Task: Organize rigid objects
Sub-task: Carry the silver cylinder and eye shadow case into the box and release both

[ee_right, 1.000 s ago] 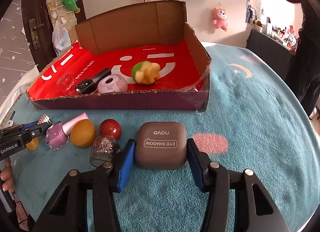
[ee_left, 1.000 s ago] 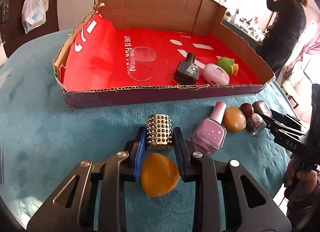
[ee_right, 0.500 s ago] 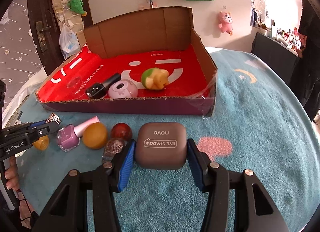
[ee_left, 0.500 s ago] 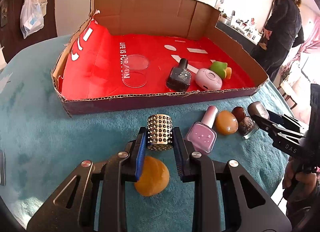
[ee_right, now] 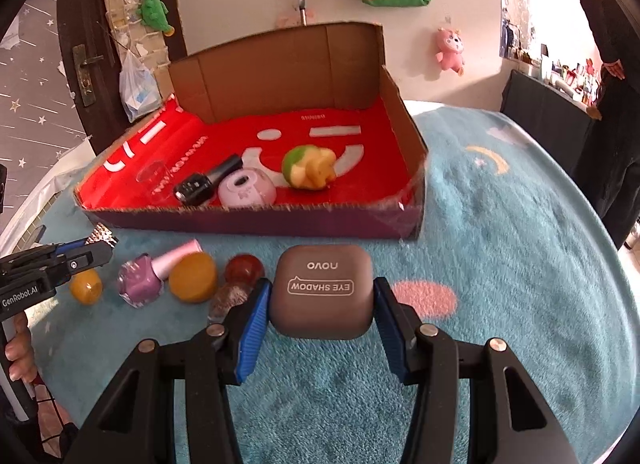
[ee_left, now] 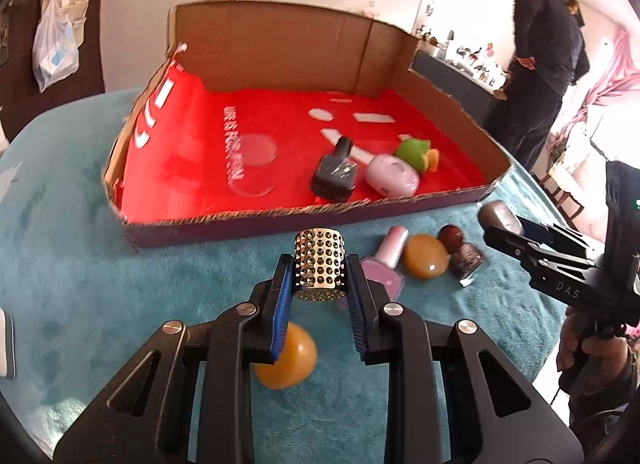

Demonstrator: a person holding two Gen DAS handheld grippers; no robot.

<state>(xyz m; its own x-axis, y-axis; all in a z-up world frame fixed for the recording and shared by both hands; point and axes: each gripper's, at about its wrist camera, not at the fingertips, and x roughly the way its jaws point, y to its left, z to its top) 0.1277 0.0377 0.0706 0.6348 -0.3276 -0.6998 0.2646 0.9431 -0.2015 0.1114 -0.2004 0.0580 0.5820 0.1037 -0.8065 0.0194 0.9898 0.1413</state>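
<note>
My left gripper [ee_left: 319,284] is shut on a studded metal cylinder [ee_left: 320,264] and holds it above the teal cloth, just in front of the cardboard box [ee_left: 240,219]. My right gripper [ee_right: 320,304] is shut on a grey-brown eye shadow case [ee_right: 322,292], also lifted, in front of the box's near wall [ee_right: 256,219]. On the cloth lie a pink nail polish bottle [ee_left: 386,260], an amber stone [ee_left: 426,262], a dark red ball [ee_left: 450,234], a glitter bottle [ee_left: 468,264] and an orange ball [ee_left: 288,360].
The box has a red liner and holds a black nail polish bottle [ee_left: 334,173], a lilac oval case [ee_left: 392,179], a green toy [ee_left: 414,151] and a clear round lid [ee_left: 254,151]. A person [ee_left: 548,63] stands at the back right.
Both grippers have risen with their objects and moved a little toward the box. The orange ball now lies lower under the left gripper.
</note>
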